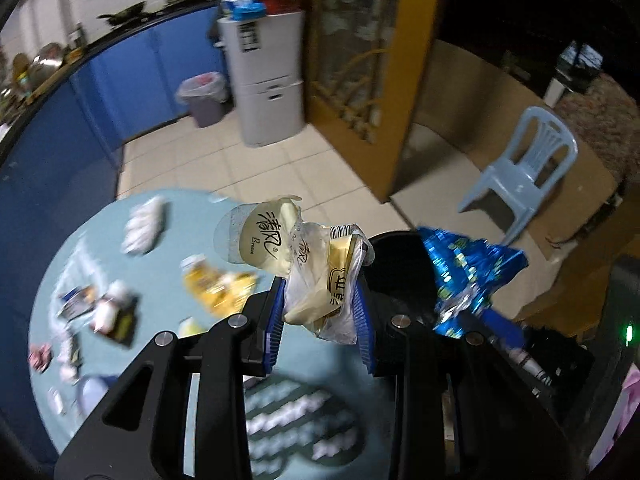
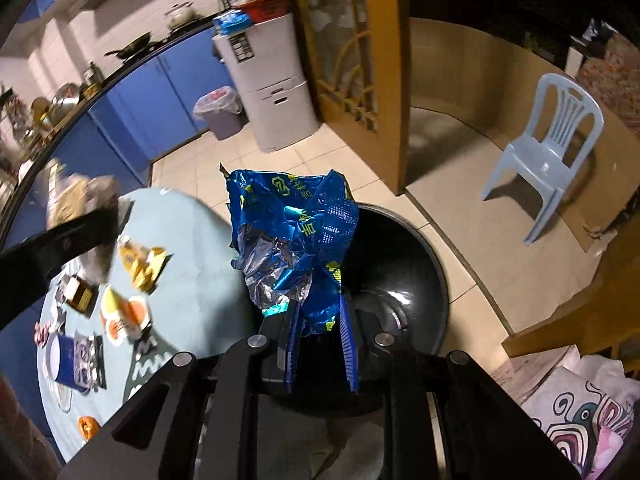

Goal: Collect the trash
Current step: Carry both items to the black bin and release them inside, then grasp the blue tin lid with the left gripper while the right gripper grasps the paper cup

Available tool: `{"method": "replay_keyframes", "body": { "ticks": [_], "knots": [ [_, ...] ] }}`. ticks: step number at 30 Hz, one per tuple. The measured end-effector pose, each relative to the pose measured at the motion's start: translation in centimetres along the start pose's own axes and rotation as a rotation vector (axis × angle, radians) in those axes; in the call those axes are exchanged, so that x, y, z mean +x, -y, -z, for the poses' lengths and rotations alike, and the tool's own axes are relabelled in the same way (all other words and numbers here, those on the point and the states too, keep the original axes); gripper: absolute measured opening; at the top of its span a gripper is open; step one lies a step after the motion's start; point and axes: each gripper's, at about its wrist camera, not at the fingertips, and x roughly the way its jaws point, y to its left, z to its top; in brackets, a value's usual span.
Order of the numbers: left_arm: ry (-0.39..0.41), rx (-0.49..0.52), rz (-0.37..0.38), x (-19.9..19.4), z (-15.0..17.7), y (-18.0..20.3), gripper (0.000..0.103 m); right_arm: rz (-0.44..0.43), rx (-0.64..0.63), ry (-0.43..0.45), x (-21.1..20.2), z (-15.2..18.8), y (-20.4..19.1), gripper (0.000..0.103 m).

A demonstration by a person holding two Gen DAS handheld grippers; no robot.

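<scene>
My left gripper (image 1: pixel 320 300) is shut on a crumpled pale yellow and clear plastic wrapper (image 1: pixel 308 272), held up above the edge of the round light-blue table (image 1: pixel 168 248). To its right, the blue foil wrapper (image 1: pixel 468 276) shows over a black bin (image 1: pixel 400 272). In the right wrist view my right gripper (image 2: pixel 318 316) is shut on that crinkled blue foil wrapper (image 2: pixel 296 232), which hangs just over the open black bin (image 2: pixel 400 264) beside the table (image 2: pixel 200 248). The left gripper's black body (image 2: pixel 60 240) crosses the far left of that view.
Several more wrappers and packets lie on the table, among them a yellow packet (image 1: pixel 216 284) and a blue cup (image 2: pixel 64 360). A lined grey bin (image 2: pixel 220 112) and a white cabinet (image 2: pixel 272 92) stand by blue kitchen units. A pale blue plastic chair (image 2: pixel 548 152) stands at right.
</scene>
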Motion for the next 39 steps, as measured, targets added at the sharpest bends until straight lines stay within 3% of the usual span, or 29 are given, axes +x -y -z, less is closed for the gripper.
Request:
{"method": "replay_keyframes", "body": {
  "ticks": [4, 6, 12, 20, 22, 23, 24, 39],
  "knots": [
    [-0.014, 0.031, 0.034, 2.1, -1.4, 3.2, 0.040, 0.014, 0.036, 0.002, 0.1, -0.5, 2.2, 0.018],
    [-0.008, 0.038, 0.035, 2.9, -2.0, 4.3, 0.060, 0.020, 0.053, -0.002, 0.4, -0.6, 3.3, 0.018],
    [0.026, 0.035, 0.027, 3.1, -2.6, 5.5, 0.090, 0.012, 0.082, -0.018, 1.2, -0.5, 5.2, 0.018],
    [0.000, -0.036, -0.039, 3.5, -2.3, 3.1, 0.092, -0.015, 0.064, -0.003, 1.9, -0.8, 4.9, 0.021],
    [-0.006, -0.055, -0.049, 3.4, -2.0, 2.5, 0.092, -0.023, 0.047, 0.005, 2.1, -0.8, 4.5, 0.043],
    [-0.009, -0.061, -0.055, 3.4, -1.9, 2.2, 0.092, -0.038, 0.036, 0.019, 2.0, -0.8, 4.2, 0.089],
    [-0.012, -0.066, -0.060, 3.4, -1.7, 2.0, 0.092, -0.068, 0.022, 0.041, 1.8, -0.8, 4.0, 0.096],
    [0.015, -0.102, -0.108, 0.4, 0.0, -0.3, 0.092, -0.063, -0.031, 0.066, 0.0, -0.5, 1.6, 0.096]
  ]
}}
